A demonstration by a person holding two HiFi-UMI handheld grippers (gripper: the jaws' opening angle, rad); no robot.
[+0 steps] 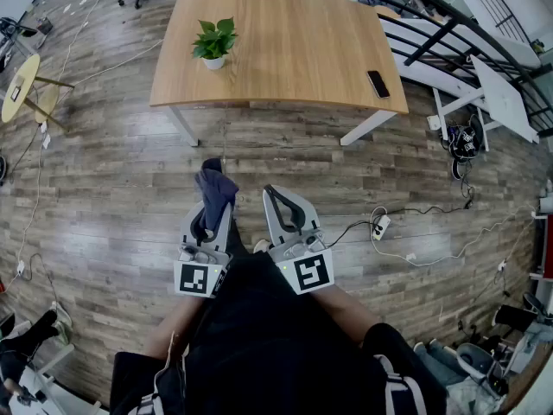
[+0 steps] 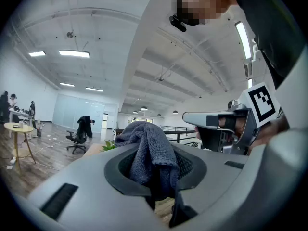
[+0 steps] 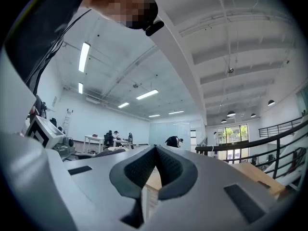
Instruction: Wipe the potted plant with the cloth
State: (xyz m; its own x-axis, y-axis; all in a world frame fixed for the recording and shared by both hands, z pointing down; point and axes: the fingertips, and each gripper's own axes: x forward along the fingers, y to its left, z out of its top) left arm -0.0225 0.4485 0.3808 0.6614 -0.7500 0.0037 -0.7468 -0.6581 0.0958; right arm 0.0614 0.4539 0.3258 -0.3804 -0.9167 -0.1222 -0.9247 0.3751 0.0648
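1 cloth [image 1: 215,187] juts from left tongs [image 1: 210,210] toward potted plant [image 1: 214,41].

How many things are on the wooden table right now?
2. The potted plant stands on the left side of the table; a dark phone lies near its right front corner. The railing crosses the far right corner, so something could be hidden there.

potted plant [image 2: 109,146] half behind cloth [image 2: 146,150]
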